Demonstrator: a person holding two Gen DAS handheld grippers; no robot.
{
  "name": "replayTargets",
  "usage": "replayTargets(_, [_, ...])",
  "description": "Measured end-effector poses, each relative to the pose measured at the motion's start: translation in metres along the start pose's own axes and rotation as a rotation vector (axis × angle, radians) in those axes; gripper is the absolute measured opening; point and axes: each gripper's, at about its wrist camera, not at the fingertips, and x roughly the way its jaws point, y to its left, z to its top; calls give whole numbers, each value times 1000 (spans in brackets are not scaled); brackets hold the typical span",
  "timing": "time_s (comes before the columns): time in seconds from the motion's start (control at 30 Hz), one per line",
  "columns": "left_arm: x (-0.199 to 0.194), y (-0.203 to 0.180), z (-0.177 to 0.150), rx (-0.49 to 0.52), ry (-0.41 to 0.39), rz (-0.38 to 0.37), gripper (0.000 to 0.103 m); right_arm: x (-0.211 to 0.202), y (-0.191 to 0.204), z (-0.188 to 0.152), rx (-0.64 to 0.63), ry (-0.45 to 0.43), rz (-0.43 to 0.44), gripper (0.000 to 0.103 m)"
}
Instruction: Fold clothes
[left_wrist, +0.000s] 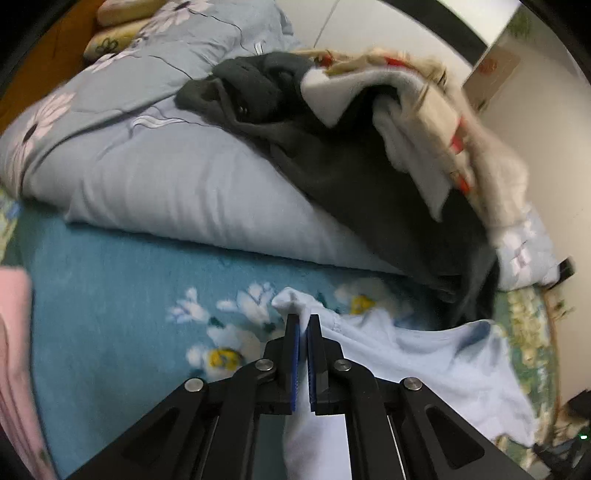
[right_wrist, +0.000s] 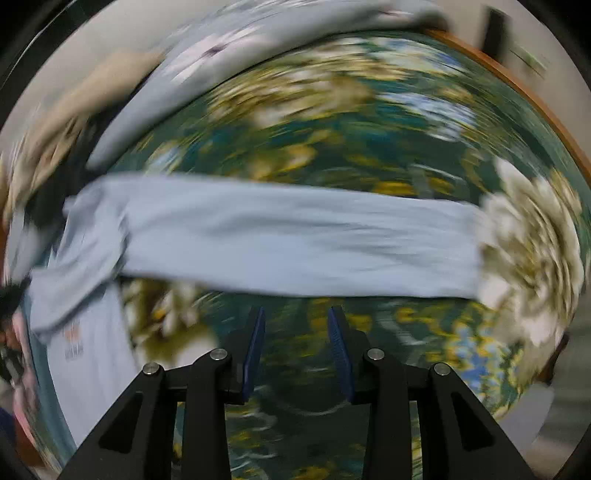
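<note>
A pale blue garment (left_wrist: 424, 354) lies crumpled on the teal flowered bedspread (left_wrist: 110, 288). My left gripper (left_wrist: 303, 321) is shut on a bunched edge of it, the cloth pinched between the blue pads and trailing down under the fingers. In the blurred right wrist view, the same pale blue garment (right_wrist: 295, 236) stretches as a long band across the floral bedspread (right_wrist: 332, 129), with its body hanging at the left. My right gripper (right_wrist: 297, 317) stands open just below that band, nothing between its fingers.
A folded light blue duvet (left_wrist: 166, 177) fills the bed behind. A dark grey garment (left_wrist: 351, 173) and a white and beige blanket (left_wrist: 424, 122) are heaped on it. A pink cloth (left_wrist: 14, 350) shows at the left edge. The wooden bed edge (right_wrist: 535, 96) curves at right.
</note>
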Motion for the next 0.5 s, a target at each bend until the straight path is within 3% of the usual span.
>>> replayTargets(0.13, [0, -12, 13, 55, -23, 53, 8, 4, -71, 2, 253, -53, 62, 36])
replayTargets(0.17, [-4, -6, 11, 14, -29, 42, 8, 7, -85, 2, 316, -57, 89, 36])
replayTargets(0.23, [-14, 9, 5, -80, -39, 15, 24, 13, -110, 0, 441, -71, 121, 36])
replayTargets(0.3, [-27, 22, -3, -150, -51, -12, 47, 15, -127, -2, 556, -94, 181, 36])
replayTargets(0.33, [-37, 28, -8, -170, -58, -26, 48, 14, -132, -3, 597, -107, 201, 36])
replayTargets(0.5, [-78, 45, -49, -226, -72, -106, 55, 8, -135, -4, 704, -138, 106, 37])
